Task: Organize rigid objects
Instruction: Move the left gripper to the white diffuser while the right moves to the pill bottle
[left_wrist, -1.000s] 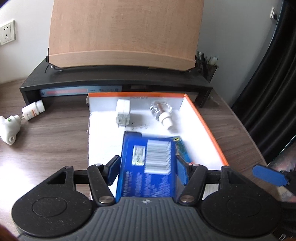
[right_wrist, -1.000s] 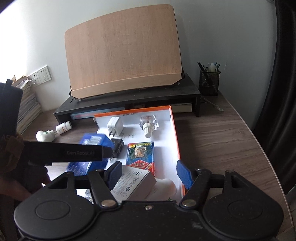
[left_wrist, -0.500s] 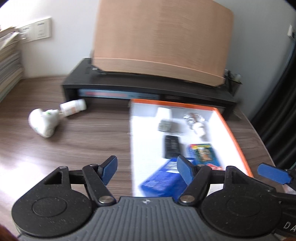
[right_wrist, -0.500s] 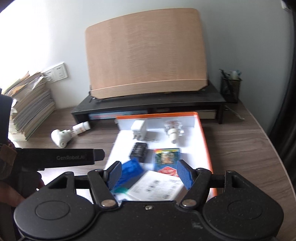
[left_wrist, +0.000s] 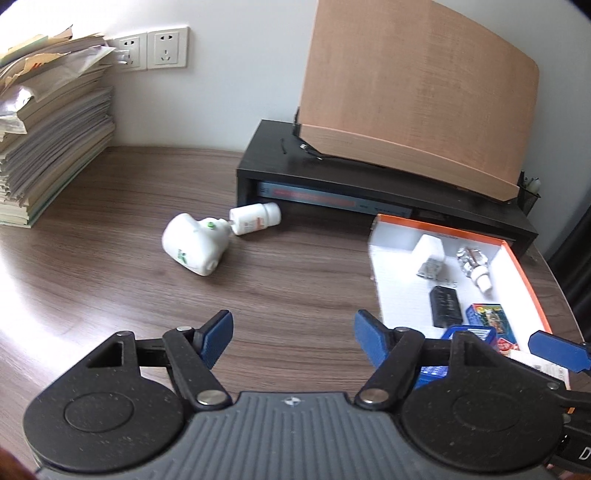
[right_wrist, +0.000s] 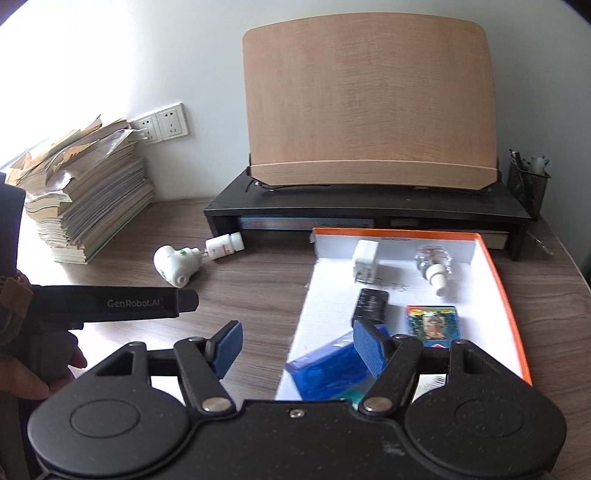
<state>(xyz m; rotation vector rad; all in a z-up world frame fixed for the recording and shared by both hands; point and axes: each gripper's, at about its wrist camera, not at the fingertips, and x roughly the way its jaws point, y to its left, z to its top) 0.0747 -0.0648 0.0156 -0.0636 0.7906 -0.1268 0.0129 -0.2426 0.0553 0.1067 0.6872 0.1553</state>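
Two loose items, white plug-in device (left_wrist: 194, 249) touching pill bottle (left_wrist: 255, 218), lay on desk ahead-left of empty, spread left gripper (left_wrist: 291, 334), nearer than empty, spread right gripper (right_wrist: 295, 349).

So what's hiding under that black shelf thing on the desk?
Under the black shelf a flat book with a red stripe lies on its side. Further right it's dark, and the orange box covers part of the gap.

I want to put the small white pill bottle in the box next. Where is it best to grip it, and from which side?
Grip the pill bottle across the middle of its labelled body, coming from above. It lies on its side, so the round body probably suits the open left claw. Its base almost touches the white plug-in device; avoid that end.
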